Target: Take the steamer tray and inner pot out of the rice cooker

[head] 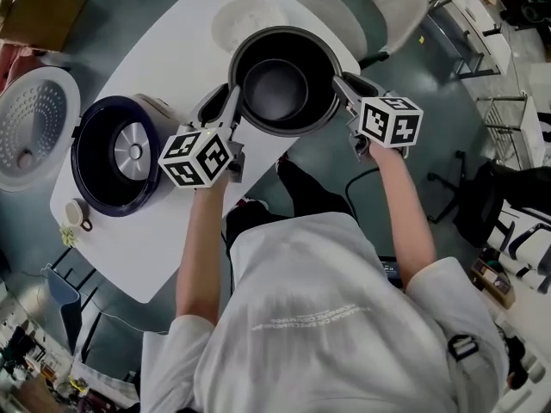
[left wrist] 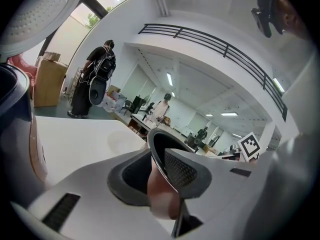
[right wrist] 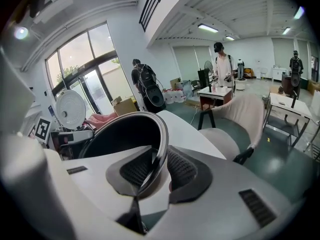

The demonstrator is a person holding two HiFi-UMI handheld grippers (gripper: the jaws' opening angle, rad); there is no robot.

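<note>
Left gripper point(head: 228, 110): clamped on the inner pot point(head: 275, 84) rim, on the side facing the rice cooker point(head: 116, 155); right gripper point(head: 349, 91): clamped on the rim's far side; pot held beside the cooker, clear of it.

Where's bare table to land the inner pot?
Bare table between steamer tray and rice cooker, plus the near corner below the rice cooker. Crowded by the cup. Under the inner pot: hidden.
</note>
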